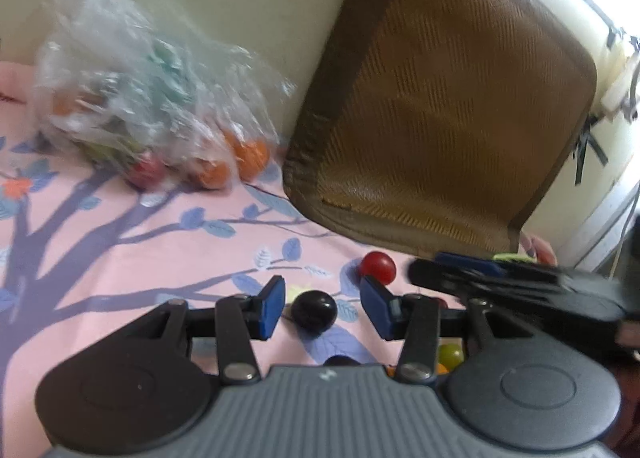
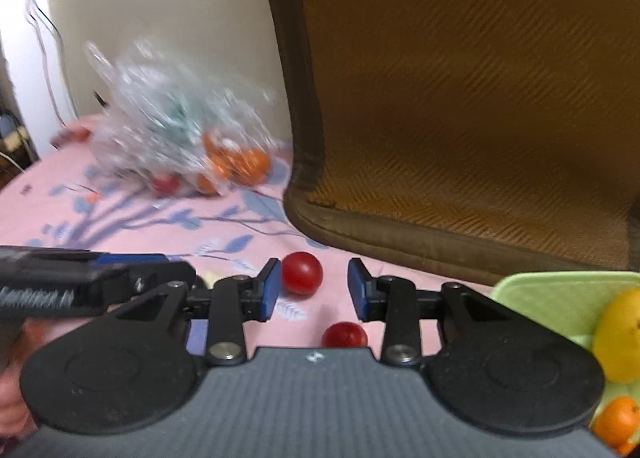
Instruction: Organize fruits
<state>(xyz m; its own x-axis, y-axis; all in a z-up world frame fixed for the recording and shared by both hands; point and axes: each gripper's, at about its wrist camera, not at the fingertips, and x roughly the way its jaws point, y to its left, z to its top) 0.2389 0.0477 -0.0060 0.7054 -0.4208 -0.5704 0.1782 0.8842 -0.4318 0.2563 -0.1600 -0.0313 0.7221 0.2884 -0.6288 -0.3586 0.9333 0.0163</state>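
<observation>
My left gripper (image 1: 322,308) is open, and a dark round fruit (image 1: 313,310) lies on the pink cloth between its blue pads, touching neither. A red fruit (image 1: 378,267) sits just beyond the right pad. My right gripper (image 2: 313,292) is open too; a red fruit (image 2: 301,273) rests near its left pad, and a second red fruit (image 2: 345,335) lies closer in. A green tray (image 2: 560,298) at the right holds a yellow fruit (image 2: 620,340) and an orange (image 2: 618,416). Each gripper shows as a dark blur in the other's view.
A clear plastic bag (image 1: 132,98) with oranges and a red fruit lies at the back left by the wall. A brown mesh chair back (image 1: 444,106) leans over the cloth at the right. A green fruit (image 1: 451,354) peeks out under my left gripper.
</observation>
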